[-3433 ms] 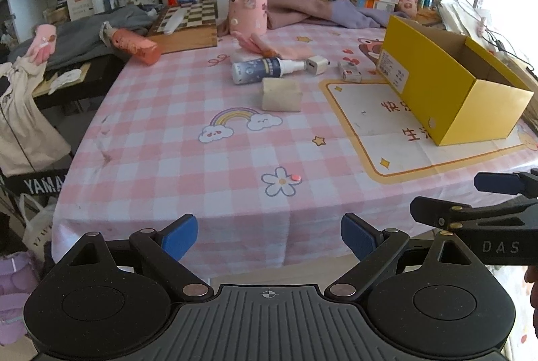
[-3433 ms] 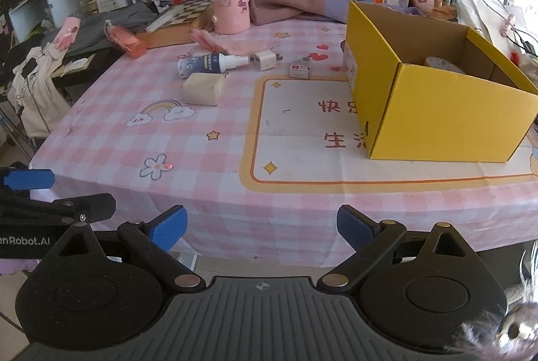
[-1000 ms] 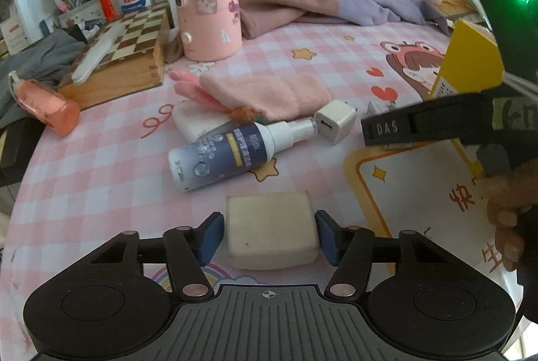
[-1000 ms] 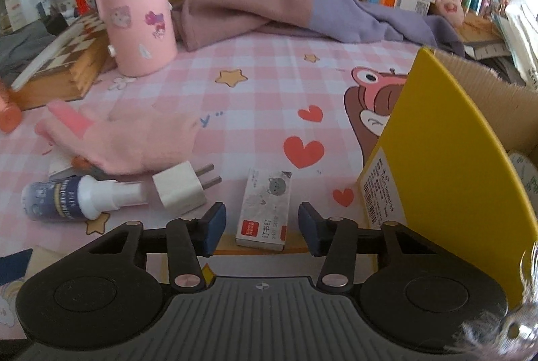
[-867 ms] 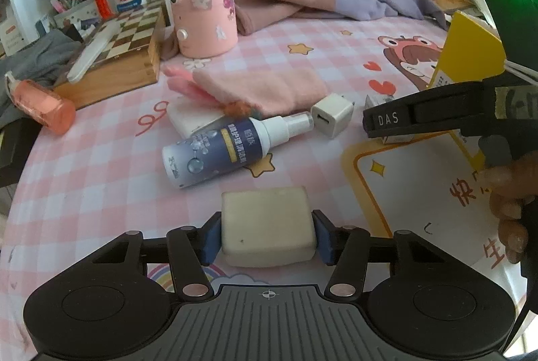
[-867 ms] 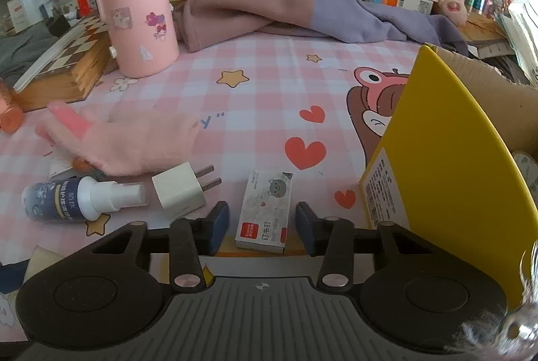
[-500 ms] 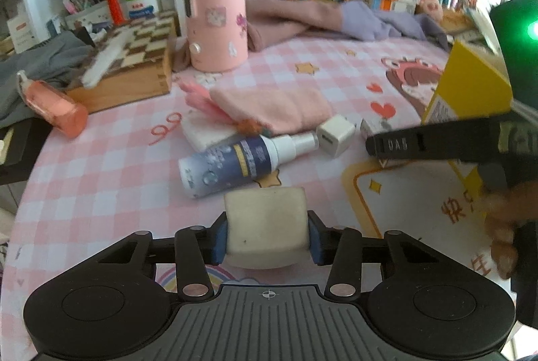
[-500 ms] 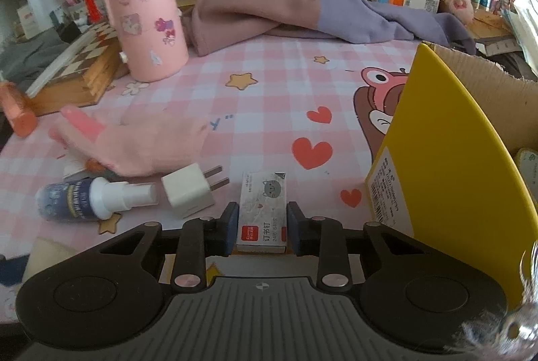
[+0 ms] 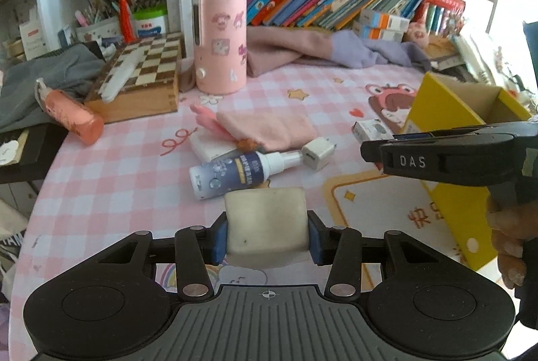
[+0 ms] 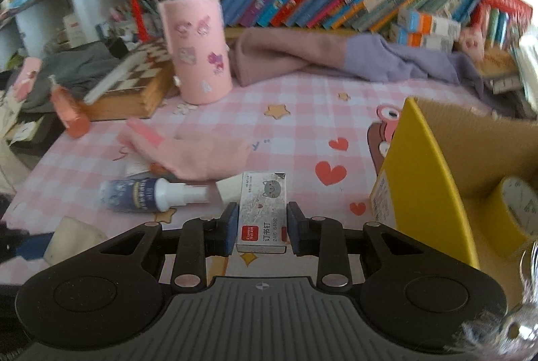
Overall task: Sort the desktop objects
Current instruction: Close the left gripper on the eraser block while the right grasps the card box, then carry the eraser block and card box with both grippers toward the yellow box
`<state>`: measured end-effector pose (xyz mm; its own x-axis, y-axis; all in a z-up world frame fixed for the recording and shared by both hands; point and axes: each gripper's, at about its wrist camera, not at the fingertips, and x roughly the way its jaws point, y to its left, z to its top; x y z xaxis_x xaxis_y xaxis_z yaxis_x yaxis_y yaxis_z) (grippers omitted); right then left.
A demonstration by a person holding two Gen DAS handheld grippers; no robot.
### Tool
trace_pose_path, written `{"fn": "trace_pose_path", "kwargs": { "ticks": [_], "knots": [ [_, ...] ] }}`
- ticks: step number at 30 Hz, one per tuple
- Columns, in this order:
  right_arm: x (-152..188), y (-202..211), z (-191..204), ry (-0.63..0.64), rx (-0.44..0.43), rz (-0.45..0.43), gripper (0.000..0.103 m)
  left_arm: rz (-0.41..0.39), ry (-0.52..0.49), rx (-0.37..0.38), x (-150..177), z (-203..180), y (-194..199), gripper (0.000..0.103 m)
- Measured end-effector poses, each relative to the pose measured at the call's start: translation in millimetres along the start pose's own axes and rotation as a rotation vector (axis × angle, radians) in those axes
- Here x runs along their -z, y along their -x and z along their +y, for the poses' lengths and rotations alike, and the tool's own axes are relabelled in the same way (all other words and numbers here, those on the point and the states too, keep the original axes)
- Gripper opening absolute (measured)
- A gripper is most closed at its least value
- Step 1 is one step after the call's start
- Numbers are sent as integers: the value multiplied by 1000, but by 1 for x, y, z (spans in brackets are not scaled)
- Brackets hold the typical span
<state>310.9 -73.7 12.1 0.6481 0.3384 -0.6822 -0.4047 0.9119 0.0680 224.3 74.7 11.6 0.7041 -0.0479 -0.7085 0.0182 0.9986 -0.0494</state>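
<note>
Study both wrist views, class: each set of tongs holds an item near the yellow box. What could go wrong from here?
1. The left tongs squeeze the cream block near its lower part only; it might tip out.
2. The right tongs grip the staples box by its near end, so it might pivot.
3. The yellow box wall stands close; the staples box could hit it.

Your left gripper (image 9: 267,238) held the sponge block (image 9: 265,223) above the tablecloth (image 9: 111,179), with the spray bottle (image 9: 235,174) just behind it and the charger plug (image 9: 317,154) touching the bottle's nozzle end. The glove (image 9: 265,127) lay behind those, the cylindrical holder (image 9: 220,41) farther back, and the chessboard box (image 9: 141,75) to its left. Your right gripper (image 10: 262,228) held the staple box (image 10: 262,211), with the cardboard box (image 10: 423,179) to its right and a tape roll (image 10: 517,206) inside that.
</note>
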Motion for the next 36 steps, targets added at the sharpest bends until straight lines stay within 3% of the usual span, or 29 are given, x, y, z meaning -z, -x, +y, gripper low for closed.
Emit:
{"fn": "trace_pose_path", "kwargs": {
  "ticks": [12,36],
  "knots": [
    [18,56,12,84,-70,-33,28,-90,9,-16,7,4,46,44],
    [83,119,56,93,-89,-20,28,-69,-15,29,82,-1,118,43]
  ]
}}
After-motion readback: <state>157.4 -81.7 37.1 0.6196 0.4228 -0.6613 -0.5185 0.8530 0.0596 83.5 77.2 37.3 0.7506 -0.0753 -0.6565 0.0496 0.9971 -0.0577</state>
